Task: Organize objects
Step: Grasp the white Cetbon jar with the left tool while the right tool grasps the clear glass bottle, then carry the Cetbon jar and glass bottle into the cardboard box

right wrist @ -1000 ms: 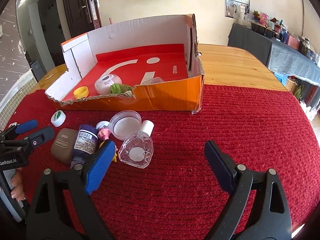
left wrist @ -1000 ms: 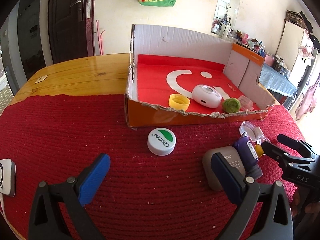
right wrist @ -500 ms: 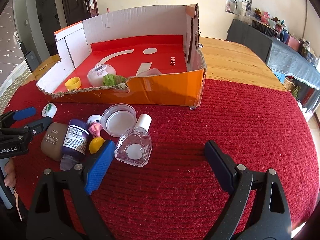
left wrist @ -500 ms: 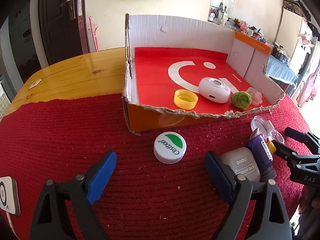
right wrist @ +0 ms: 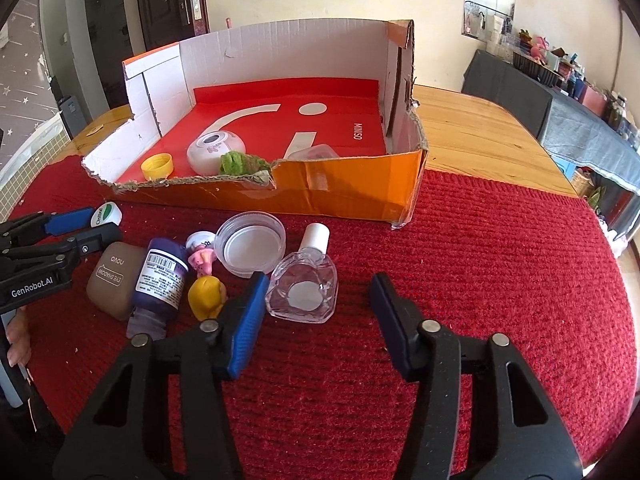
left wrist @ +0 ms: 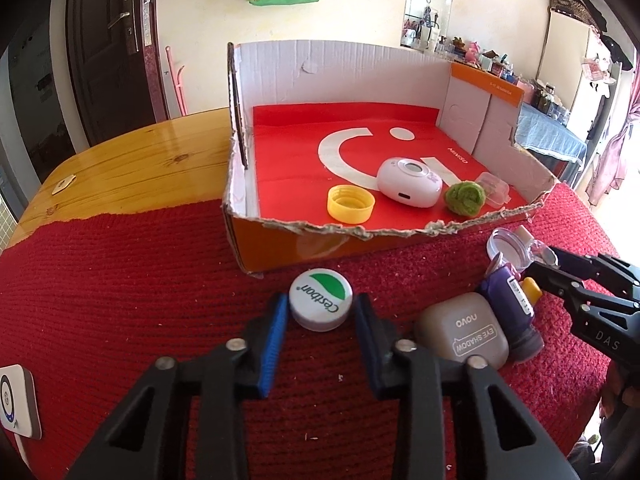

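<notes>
My left gripper (left wrist: 321, 312) has closed around a white and green Cestbon cap (left wrist: 321, 299) that lies on the red mat, in front of the open cardboard box (left wrist: 320, 244). My right gripper (right wrist: 318, 300) is open, with its jaws either side of a clear heart-shaped bottle (right wrist: 304, 286) with a white cap. Beside the bottle lie a clear round lid (right wrist: 251, 249), a yellow and pink figure (right wrist: 206, 294), a purple bottle (right wrist: 160, 278) and a brown eye shadow case (right wrist: 114, 278). The left gripper also shows in the right wrist view (right wrist: 102, 224).
The box holds a yellow cap (left wrist: 351, 204), a white oval device (left wrist: 410, 182), a green ball (left wrist: 465, 198) and a small clear case (left wrist: 495, 192). A white square device (left wrist: 16, 404) lies at the mat's left edge. Bare wooden table (left wrist: 136, 168) lies behind the mat.
My left gripper moved forward to the Cestbon cap and its jaws closed in on it. My right gripper moved closer to the heart-shaped bottle and its jaws narrowed.
</notes>
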